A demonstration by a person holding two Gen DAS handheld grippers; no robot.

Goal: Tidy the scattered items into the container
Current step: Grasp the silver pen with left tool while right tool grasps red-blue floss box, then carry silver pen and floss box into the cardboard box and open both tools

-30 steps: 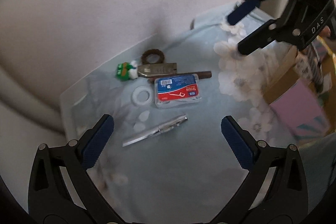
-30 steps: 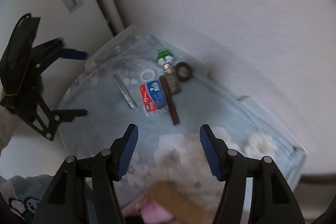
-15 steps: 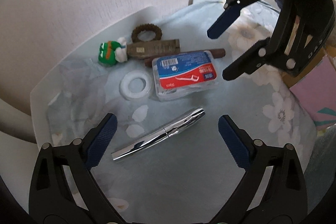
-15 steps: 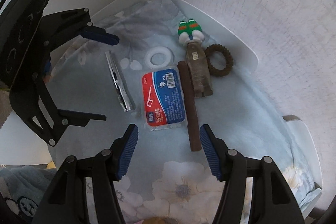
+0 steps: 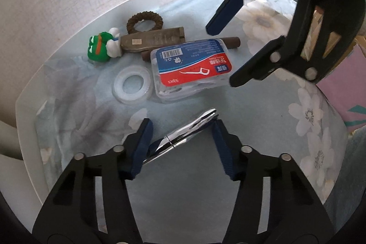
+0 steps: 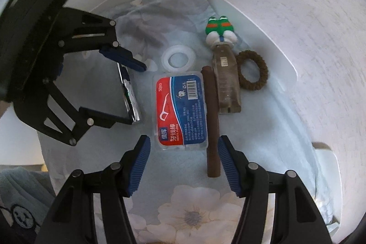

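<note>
Currently no item is stowed: the left hand-held gripper (image 5: pixel 180 141) is closing around the silver pen (image 5: pixel 183 136) on the table (image 5: pixel 183 198), the right hand-held gripper (image 6: pixel 184 159) hovers released over the floss box (image 6: pixel 181 110), and the remaining items lie beside it.

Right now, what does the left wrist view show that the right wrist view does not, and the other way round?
Only the left wrist view shows a pink box at the right edge, behind the right gripper.

Only the right wrist view shows a grey sleeve at the lower left and the full length of the brown stick.

Both show the left gripper, its fingers closing around the silver pen, plus the floss box, white ring, frog toy, brown hair tie, sachet and floral cloth.
</note>
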